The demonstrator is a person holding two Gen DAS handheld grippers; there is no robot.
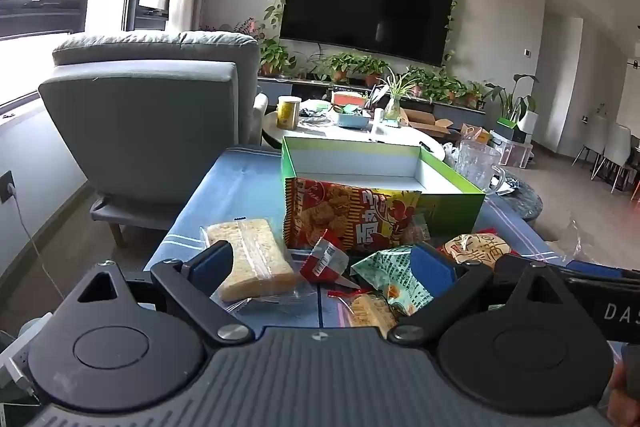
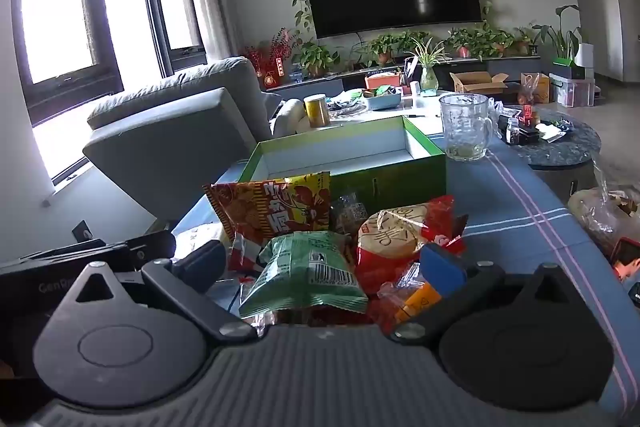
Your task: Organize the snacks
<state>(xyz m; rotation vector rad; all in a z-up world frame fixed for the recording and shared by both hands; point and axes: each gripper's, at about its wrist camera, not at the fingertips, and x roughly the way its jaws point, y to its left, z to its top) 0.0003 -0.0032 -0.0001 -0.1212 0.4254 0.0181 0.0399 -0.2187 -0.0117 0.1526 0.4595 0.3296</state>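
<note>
A pile of snack packets lies on a blue striped tablecloth (image 1: 240,187) in front of an open, empty green box (image 1: 360,163) with a white inside. My left gripper (image 1: 324,263) is open low over the pile: a clear-wrapped rice cake (image 1: 252,259), a small red packet (image 1: 324,261) and a green packet (image 1: 384,275) lie between its fingers. A red-yellow bag (image 1: 352,219) leans on the box. My right gripper (image 2: 324,263) is open around the green packet (image 2: 308,275) and a red round-biscuit packet (image 2: 396,239). The box also shows in the right wrist view (image 2: 360,163).
A glass jug (image 2: 466,131) stands right of the box. A grey armchair (image 1: 152,115) is at the left. Behind are a cluttered white table (image 1: 360,131) with a yellow can (image 1: 289,113), and a dark round table (image 2: 560,147). A plastic bag (image 2: 604,215) lies at the right edge.
</note>
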